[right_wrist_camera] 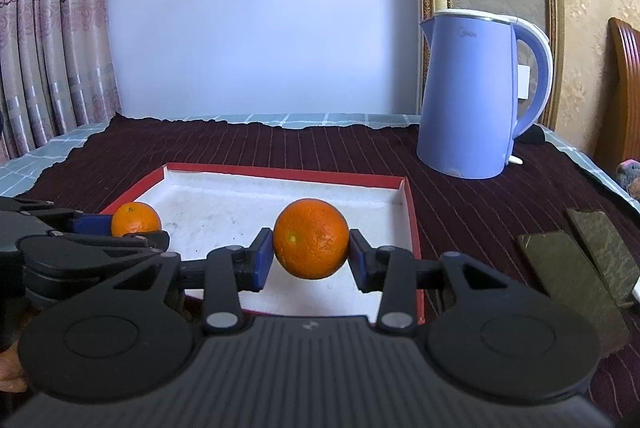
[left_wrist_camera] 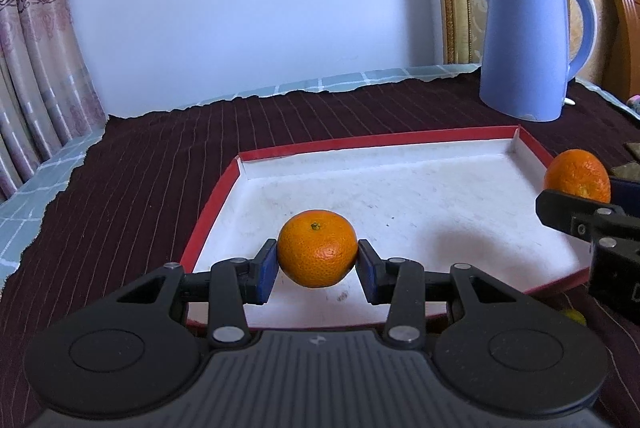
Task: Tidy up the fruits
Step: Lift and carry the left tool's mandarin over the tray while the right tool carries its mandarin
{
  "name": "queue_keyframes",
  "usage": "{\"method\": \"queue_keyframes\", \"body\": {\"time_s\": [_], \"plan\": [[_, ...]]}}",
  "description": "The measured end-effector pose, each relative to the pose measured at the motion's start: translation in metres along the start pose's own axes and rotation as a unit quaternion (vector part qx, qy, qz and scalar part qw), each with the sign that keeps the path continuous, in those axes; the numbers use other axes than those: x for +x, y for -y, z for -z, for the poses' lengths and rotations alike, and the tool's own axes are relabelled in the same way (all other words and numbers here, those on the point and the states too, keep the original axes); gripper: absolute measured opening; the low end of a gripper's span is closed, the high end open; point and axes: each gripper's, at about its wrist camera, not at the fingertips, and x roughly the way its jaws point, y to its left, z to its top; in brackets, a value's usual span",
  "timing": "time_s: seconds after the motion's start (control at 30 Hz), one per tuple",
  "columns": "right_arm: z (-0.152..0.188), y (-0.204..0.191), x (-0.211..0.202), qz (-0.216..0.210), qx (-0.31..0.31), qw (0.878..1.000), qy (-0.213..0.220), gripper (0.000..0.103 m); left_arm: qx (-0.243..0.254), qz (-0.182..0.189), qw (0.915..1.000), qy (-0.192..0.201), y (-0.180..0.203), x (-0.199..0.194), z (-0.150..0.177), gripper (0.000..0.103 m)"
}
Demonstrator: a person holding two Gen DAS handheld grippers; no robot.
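Note:
Each gripper holds a small orange above a shallow red-rimmed box with a white floor [left_wrist_camera: 400, 196] [right_wrist_camera: 224, 204]. My left gripper [left_wrist_camera: 317, 260] is shut on one orange [left_wrist_camera: 317, 253], its blue pads pressing both sides, over the box's near left part. My right gripper [right_wrist_camera: 311, 248] is shut on the other orange [right_wrist_camera: 311, 243] over the box's near right part. In the left wrist view the right gripper's orange [left_wrist_camera: 578, 175] shows at the right edge; in the right wrist view the left gripper's orange [right_wrist_camera: 135, 218] shows at the left.
A blue electric kettle [left_wrist_camera: 532, 44] [right_wrist_camera: 480, 96] stands behind the box on the right, on a dark striped cloth [left_wrist_camera: 152, 172]. Two dark flat slabs [right_wrist_camera: 576, 268] lie right of the box. A white panel and a curtain stand behind the table.

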Motion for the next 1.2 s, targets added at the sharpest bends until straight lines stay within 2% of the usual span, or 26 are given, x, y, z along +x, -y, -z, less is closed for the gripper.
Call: {"method": "queue_keyframes", "body": {"time_s": [0.23, 1.2], "plan": [[-0.012, 0.004, 0.017, 0.0, 0.002, 1.0, -0.003, 0.037, 0.004, -0.011, 0.9999, -0.006, 0.002, 0.012, -0.006, 0.041], [-0.025, 0.014, 0.069, 0.024, 0.013, 0.999, -0.018, 0.037, 0.021, -0.042, 0.9986, -0.024, 0.008, 0.059, -0.029, 0.041]]}}
